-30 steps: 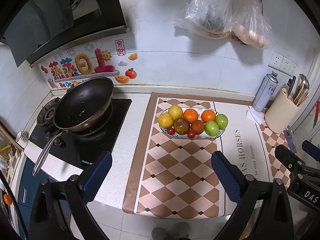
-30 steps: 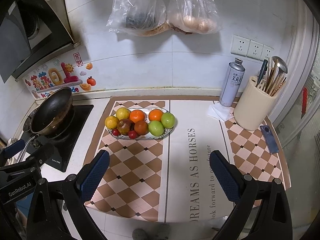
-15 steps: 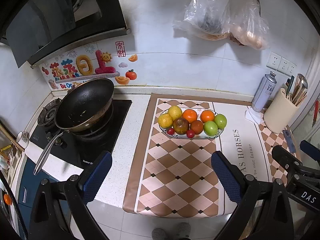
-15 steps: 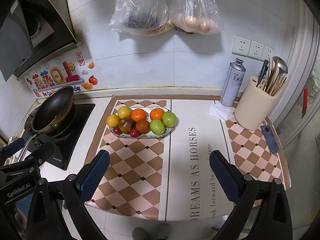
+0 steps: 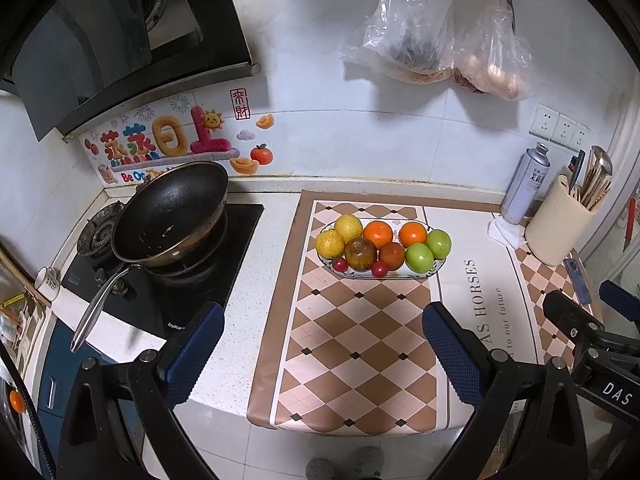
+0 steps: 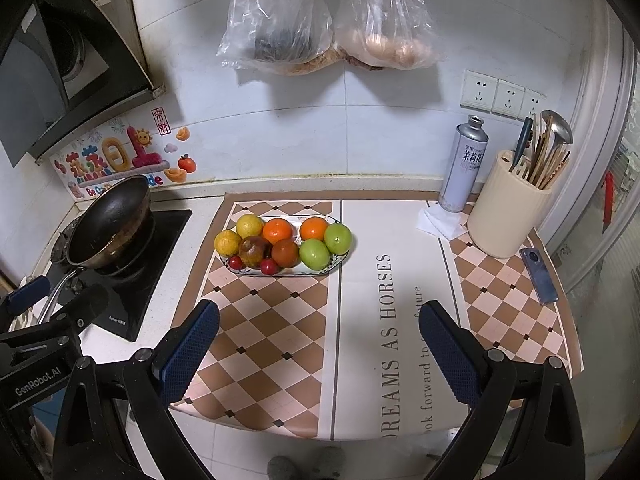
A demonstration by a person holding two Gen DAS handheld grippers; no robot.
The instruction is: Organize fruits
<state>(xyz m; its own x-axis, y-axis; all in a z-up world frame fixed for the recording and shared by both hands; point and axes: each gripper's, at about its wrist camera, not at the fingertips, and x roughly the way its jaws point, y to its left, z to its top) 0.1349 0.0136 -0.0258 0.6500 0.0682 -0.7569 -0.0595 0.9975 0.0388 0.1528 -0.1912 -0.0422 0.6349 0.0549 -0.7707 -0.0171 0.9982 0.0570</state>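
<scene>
so, both tongs wide apart above the counter, fruit plate untouched

from where i sit i see both tools held back from the counter edge. the left gripper (image 5: 322,342) has its blue pads spread wide with nothing between them, and the right gripper (image 6: 318,340) is spread just as wide, also empty. in the left view the right tool shows at the far right edge; in the right view the left tool shows at the lower left.

the fruit plate (image 5: 434,270) sits on the checkered part of the counter mat (image 5: 360,360), toward the back, well apart from both sets of pads. on it i count two yellow citrus (image 5: 330,243) at the left, two oranges (image 5: 378,235) along the back, two green apples (image 5: 419,257) at the right, a brownish fruit (image 5: 361,254) and a dark reddish one (image 5: 392,256) in the middle, and two small red fruits (image 5: 340,264) at the front rim; i think those are cherry tomatoes, but they are too small to be sure.

left of the mat a black wok (image 5: 172,216) rests tilted on the stove (image 5: 192,280). at the right end of the counter stand a spray can (image 6: 464,164) and a cream utensil holder (image 6: 508,216), with a phone (image 6: 538,276) lying flat just in front of the holder. two plastic bags (image 6: 328,20) hang on the tiled wall above the plate.
</scene>
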